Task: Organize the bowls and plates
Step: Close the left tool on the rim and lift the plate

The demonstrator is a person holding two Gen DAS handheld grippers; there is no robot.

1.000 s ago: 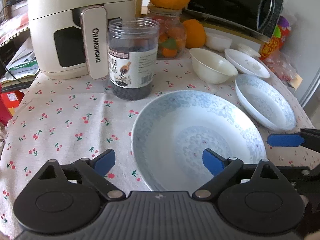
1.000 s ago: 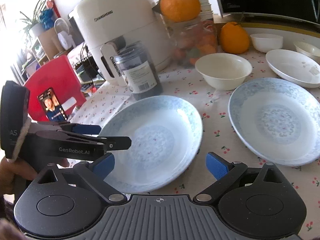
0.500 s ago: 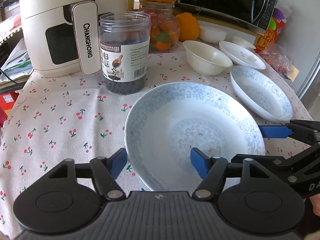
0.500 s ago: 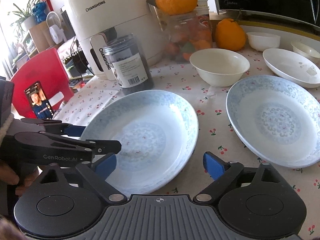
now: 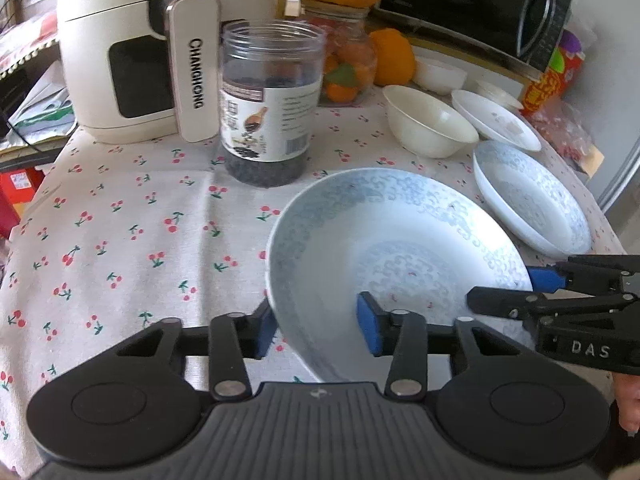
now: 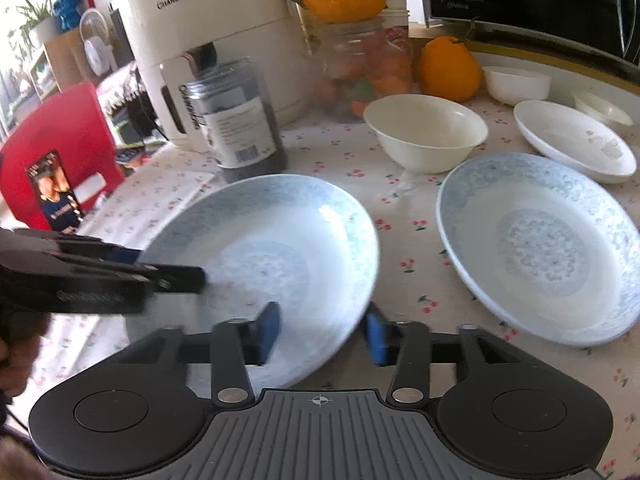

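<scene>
A large blue-patterned plate point(image 5: 384, 248) sits tilted at the table's near side; it also shows in the right wrist view point(image 6: 264, 248). My left gripper point(image 5: 316, 324) is shut on its near left rim, one pad under, one pad inside. My right gripper point(image 6: 324, 334) is shut on its near right rim. A second blue-patterned plate point(image 6: 540, 240) lies flat to the right. A cream bowl point(image 6: 426, 132), a white plate point(image 6: 576, 140) and small white bowls point(image 6: 516, 84) stand behind.
A white air fryer point(image 5: 140, 40), a jar of dark beans point(image 5: 268, 104), a glass jar of fruit point(image 6: 360, 64) and oranges point(image 6: 448, 68) stand at the back. A microwave point(image 5: 480, 0) is at the back right. The cherry-print cloth point(image 5: 120, 220) covers the table.
Both grippers have closed from open onto the near plate's rim, one at each side. The plate has tipped up off the cloth.
</scene>
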